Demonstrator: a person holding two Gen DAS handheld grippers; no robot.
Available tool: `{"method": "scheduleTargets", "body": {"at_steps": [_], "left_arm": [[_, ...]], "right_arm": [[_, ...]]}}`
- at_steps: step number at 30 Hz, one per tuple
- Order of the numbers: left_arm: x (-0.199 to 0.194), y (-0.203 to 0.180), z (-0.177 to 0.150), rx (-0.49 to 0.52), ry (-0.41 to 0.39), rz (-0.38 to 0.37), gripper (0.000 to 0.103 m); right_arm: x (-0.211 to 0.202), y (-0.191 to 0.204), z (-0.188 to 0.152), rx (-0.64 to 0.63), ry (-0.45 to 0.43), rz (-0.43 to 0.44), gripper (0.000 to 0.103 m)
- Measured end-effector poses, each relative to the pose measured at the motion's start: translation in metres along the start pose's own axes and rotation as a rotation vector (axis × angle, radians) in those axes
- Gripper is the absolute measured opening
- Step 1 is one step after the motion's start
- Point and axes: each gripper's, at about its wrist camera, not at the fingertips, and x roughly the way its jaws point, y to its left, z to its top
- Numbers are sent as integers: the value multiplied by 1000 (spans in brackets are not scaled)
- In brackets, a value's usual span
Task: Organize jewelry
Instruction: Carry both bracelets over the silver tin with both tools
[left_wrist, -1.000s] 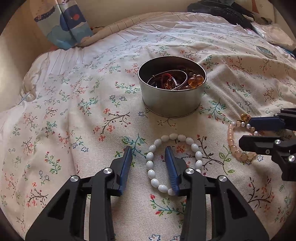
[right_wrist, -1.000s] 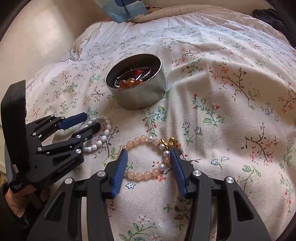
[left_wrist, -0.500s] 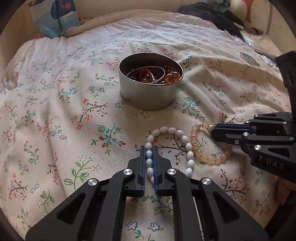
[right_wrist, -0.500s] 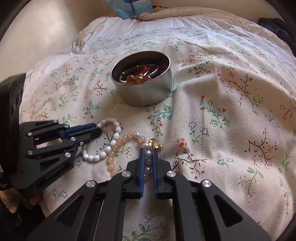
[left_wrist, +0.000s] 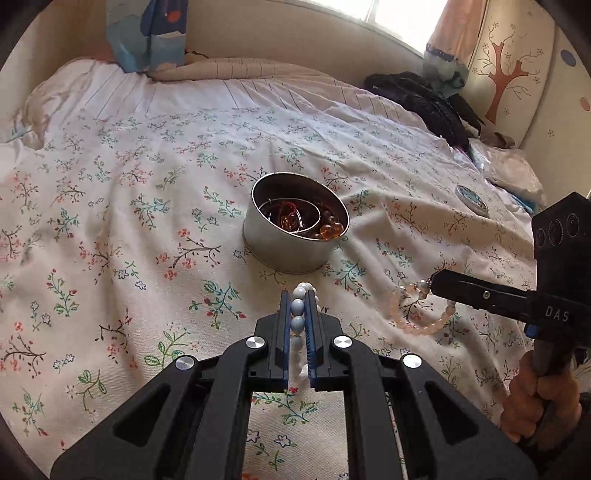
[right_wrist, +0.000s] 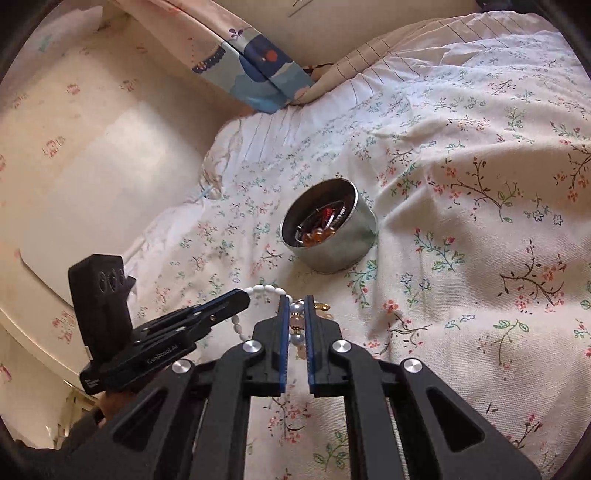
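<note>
Bed with floral sheet carries everything. Round metal tin sits mid-sheet, open, already holding dark and amber beads.

Left hand-held gripper is clamped on the white bead bracelet; beads sit pinched between the blue pads, loop hanging below, apparently clear of the sheet. Right hand-held gripper is clamped on the pink bead bracelet near its pearl-and-gold end, rest drooping toward the sheet.

Key relation: tin lies straight ahead of the left gripper, just beyond its tips; from the right gripper it's ahead and slightly right, a bit farther. Left looks nearer, so probably drops first. Both loops hang vertical and should go in from above.

Left view shows the whole pink loop and the right hand on its handle; right view hides most of that loop behind its own fingers but shows the white strand trailing off the left tips.
</note>
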Motion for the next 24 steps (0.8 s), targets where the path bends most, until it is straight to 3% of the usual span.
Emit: {"method": "scheduleTargets", "body": {"at_steps": [7, 24], "left_arm": [[-7, -16, 4, 101, -71, 130, 7], [-16, -29, 10, 168, -142, 198, 7]], "right_arm": [[-5, 2, 4, 26, -36, 105, 9], [-7, 4, 11, 62, -83, 229, 9]]}}
